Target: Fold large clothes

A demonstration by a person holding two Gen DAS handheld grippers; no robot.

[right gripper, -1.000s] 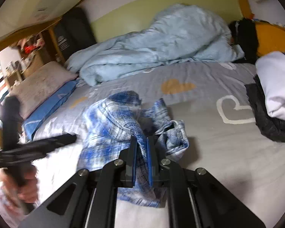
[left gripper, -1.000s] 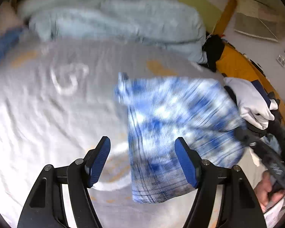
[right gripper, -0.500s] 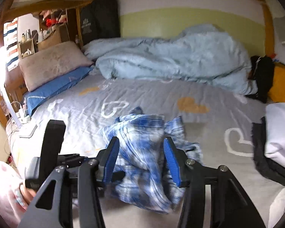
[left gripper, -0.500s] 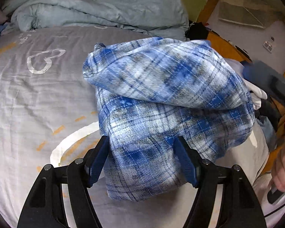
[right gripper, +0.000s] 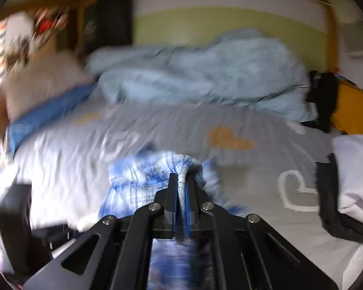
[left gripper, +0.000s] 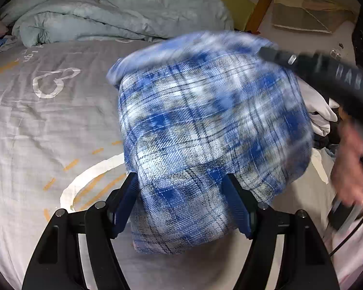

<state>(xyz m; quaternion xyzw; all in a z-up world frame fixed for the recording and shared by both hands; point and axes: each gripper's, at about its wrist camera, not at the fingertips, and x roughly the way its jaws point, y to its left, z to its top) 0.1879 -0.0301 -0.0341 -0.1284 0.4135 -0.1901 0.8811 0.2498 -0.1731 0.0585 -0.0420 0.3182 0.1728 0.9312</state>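
A blue and white plaid shirt hangs bunched over the grey bed sheet. My left gripper is open, its blue pads on either side of the shirt's lower fold. My right gripper is shut on a bunch of the same shirt and holds it up above the sheet. The right gripper's black body shows blurred at the upper right of the left wrist view, above the shirt.
A light blue duvet lies heaped at the head of the bed. A stack of white and dark clothes sits at the right edge. A pillow lies at the far left. The person's hand is at right.
The right gripper, open half a second ago, has shut on the shirt and lifted it. The shirt has swung closer to the left gripper. The right wrist view is blurred by motion.
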